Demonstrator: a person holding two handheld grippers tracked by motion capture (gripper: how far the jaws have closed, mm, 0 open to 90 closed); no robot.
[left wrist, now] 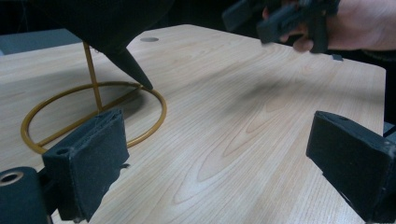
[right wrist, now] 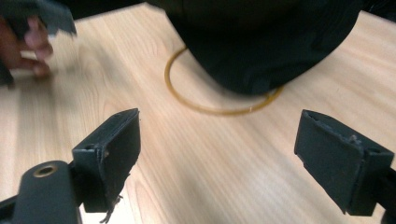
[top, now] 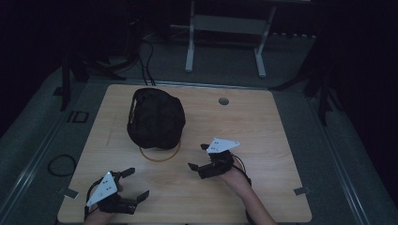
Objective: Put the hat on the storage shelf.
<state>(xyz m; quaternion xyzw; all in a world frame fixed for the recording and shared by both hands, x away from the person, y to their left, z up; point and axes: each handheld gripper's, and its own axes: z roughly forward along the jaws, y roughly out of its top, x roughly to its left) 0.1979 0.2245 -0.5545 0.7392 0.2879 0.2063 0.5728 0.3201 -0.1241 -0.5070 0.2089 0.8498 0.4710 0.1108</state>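
Note:
A black cap [top: 156, 117] rests on a gold wire stand whose ring base [top: 159, 154] lies on the wooden table [top: 263, 131]. My left gripper [top: 137, 183] is open at the near left edge, apart from the stand. My right gripper [top: 197, 156] is open just right of the ring, nothing between its jaws. In the left gripper view my open left gripper [left wrist: 219, 158] faces the ring base [left wrist: 156, 114] and the cap's hanging tip [left wrist: 130, 65]; the right gripper [left wrist: 285, 18] hovers beyond. In the right gripper view my open right gripper [right wrist: 224, 154] points at the cap [right wrist: 261, 42] over the ring base [right wrist: 210, 109].
A round cable hole [top: 224, 101] sits near the table's far edge. Small metal clips [top: 301, 191] mark the near corners. Behind the table stands a white desk frame [top: 189, 42], and cables [top: 61, 165] lie on the floor at the left.

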